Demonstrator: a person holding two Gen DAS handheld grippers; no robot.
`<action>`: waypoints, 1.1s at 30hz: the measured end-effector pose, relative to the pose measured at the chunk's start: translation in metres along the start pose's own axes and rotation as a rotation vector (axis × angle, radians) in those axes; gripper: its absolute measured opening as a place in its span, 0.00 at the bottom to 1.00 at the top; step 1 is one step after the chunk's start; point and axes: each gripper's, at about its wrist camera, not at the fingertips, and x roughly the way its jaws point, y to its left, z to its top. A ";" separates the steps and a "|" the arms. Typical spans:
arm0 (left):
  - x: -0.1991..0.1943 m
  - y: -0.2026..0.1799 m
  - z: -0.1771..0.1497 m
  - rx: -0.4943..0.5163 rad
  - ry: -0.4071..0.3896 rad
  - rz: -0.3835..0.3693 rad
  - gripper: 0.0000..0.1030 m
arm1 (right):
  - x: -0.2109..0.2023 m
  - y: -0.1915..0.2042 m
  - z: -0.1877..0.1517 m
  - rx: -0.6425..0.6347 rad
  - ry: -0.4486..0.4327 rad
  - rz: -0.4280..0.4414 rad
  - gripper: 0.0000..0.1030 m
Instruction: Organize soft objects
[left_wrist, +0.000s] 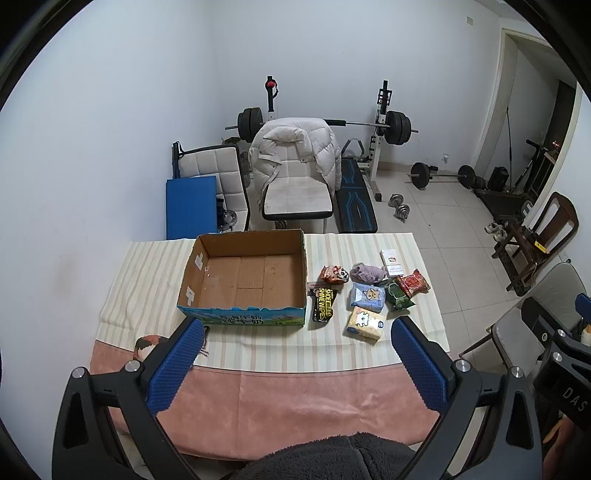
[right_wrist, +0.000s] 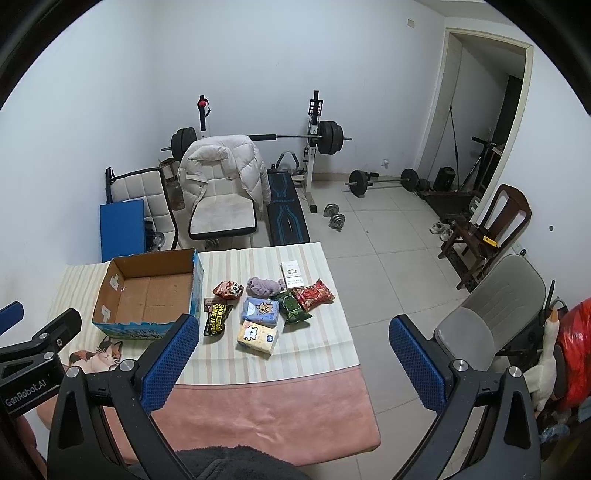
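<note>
An open, empty cardboard box (left_wrist: 251, 280) (right_wrist: 147, 291) stands on the striped tablecloth. To its right lie soft packs: a yellow tissue pack (left_wrist: 365, 324) (right_wrist: 257, 335), a blue tissue pack (left_wrist: 367, 296) (right_wrist: 260, 312), a purple cloth (left_wrist: 366, 272) (right_wrist: 263, 286), a black shoe-wipes pack (left_wrist: 323, 304) (right_wrist: 217, 318), an orange snack bag (left_wrist: 334, 274) (right_wrist: 229, 290), a green pack (left_wrist: 398, 297) (right_wrist: 292, 308) and a red pack (left_wrist: 416, 282) (right_wrist: 313, 294). My left gripper (left_wrist: 295, 334) is open and empty above the table's near edge. My right gripper (right_wrist: 293, 332) is open and empty, held back likewise.
A white carton (left_wrist: 392, 261) (right_wrist: 291, 274) lies behind the packs. Behind the table stand a chair with a white jacket (left_wrist: 295, 162), a weight bench and barbell rack (left_wrist: 384, 125). A grey chair (right_wrist: 491, 306) stands right of the table.
</note>
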 end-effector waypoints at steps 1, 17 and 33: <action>0.000 0.000 0.000 0.000 0.000 0.000 1.00 | 0.000 0.000 0.000 0.000 0.000 0.000 1.00; 0.006 0.000 -0.002 0.005 0.015 -0.028 1.00 | -0.003 0.005 0.006 0.009 0.004 0.010 1.00; 0.290 -0.088 0.075 0.081 0.430 -0.085 1.00 | 0.276 -0.092 0.035 0.181 0.374 0.114 1.00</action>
